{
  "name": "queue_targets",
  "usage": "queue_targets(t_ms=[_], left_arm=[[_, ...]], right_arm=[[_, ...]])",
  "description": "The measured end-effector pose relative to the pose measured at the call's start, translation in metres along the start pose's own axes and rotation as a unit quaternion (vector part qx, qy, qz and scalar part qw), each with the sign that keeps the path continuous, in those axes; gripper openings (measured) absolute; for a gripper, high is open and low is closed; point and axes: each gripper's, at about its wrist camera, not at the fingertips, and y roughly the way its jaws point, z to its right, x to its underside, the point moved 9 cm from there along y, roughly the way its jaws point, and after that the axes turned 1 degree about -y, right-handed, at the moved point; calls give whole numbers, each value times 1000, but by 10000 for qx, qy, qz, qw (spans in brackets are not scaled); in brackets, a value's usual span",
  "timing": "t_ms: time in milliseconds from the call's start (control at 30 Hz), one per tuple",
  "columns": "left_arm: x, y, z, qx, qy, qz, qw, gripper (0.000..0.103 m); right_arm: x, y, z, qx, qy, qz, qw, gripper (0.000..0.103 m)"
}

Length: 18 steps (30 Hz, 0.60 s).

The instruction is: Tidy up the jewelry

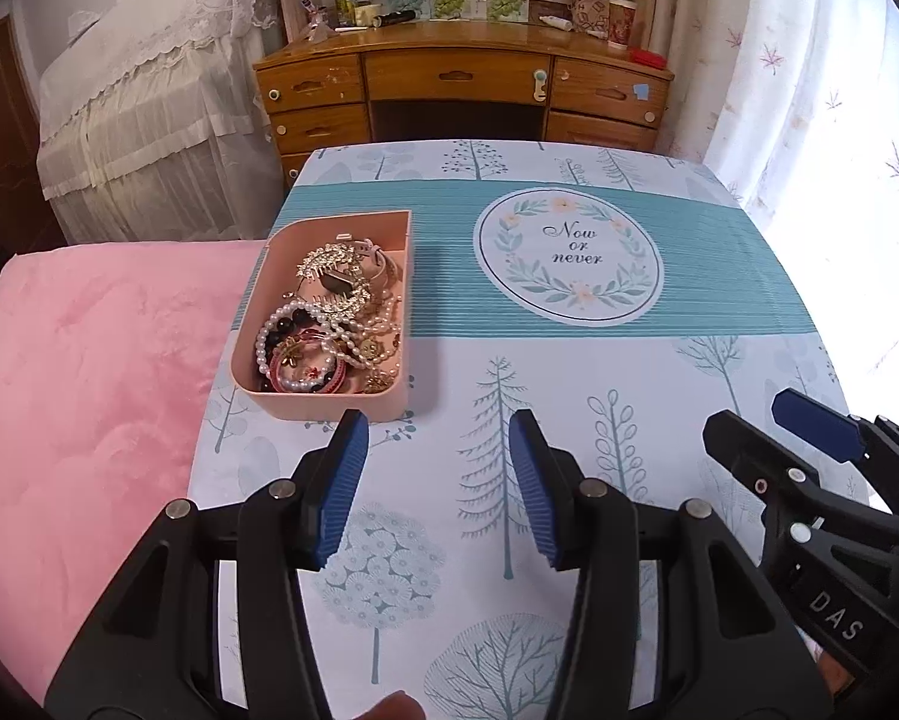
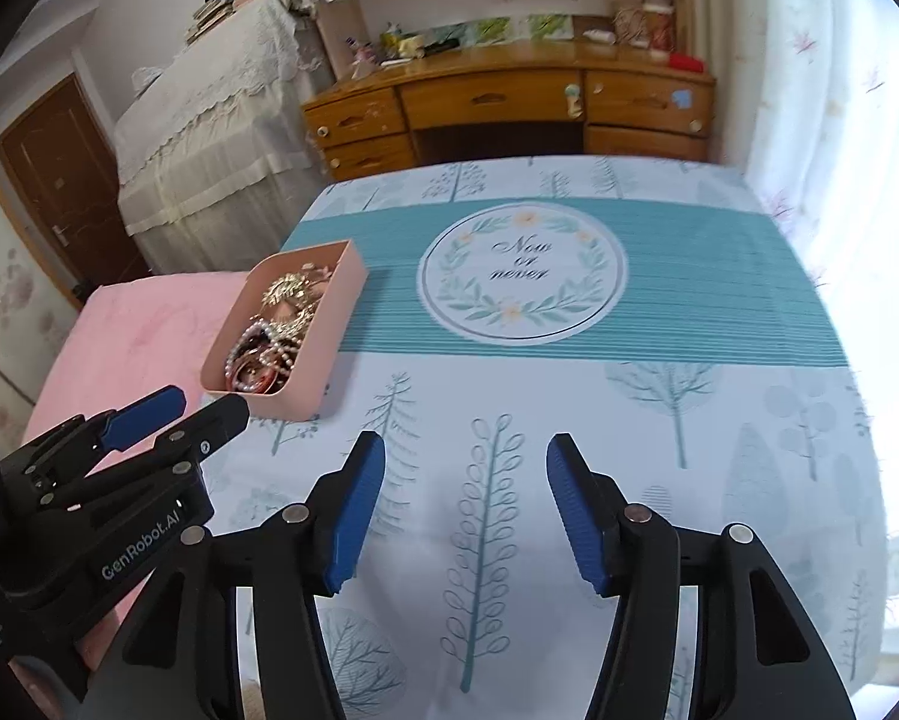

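bedroom setting: a table under a tree-print cloth (image 1: 569, 420) with a teal band and a "now or never" medallion (image 1: 569, 256), a wooden desk (image 1: 461, 90) beyond the table's far edge and a pink blanket (image 1: 89, 390) at the side where the tray sits. the pink tray (image 1: 257, 324) stands on the cloth just beside the medallion, near the blanket-side edge, heaped with jewelry (image 1: 329, 324) — pearl strands, dark beads, a gold-toned comb. left gripper (image 1: 437, 468) hovers nearer the camera than the tray, jaws apart and empty; right gripper (image 2: 466, 498) likewise spread and empty, on the near side of the medallion — neither touches the tray.
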Motion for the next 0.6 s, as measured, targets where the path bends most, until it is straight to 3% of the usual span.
queue_targets(t_ms=[600], left_arm=[[15, -51, 48, 41, 168, 278, 9995, 46]], right_arm=[[23, -69, 24, 307, 117, 370, 9988, 63]])
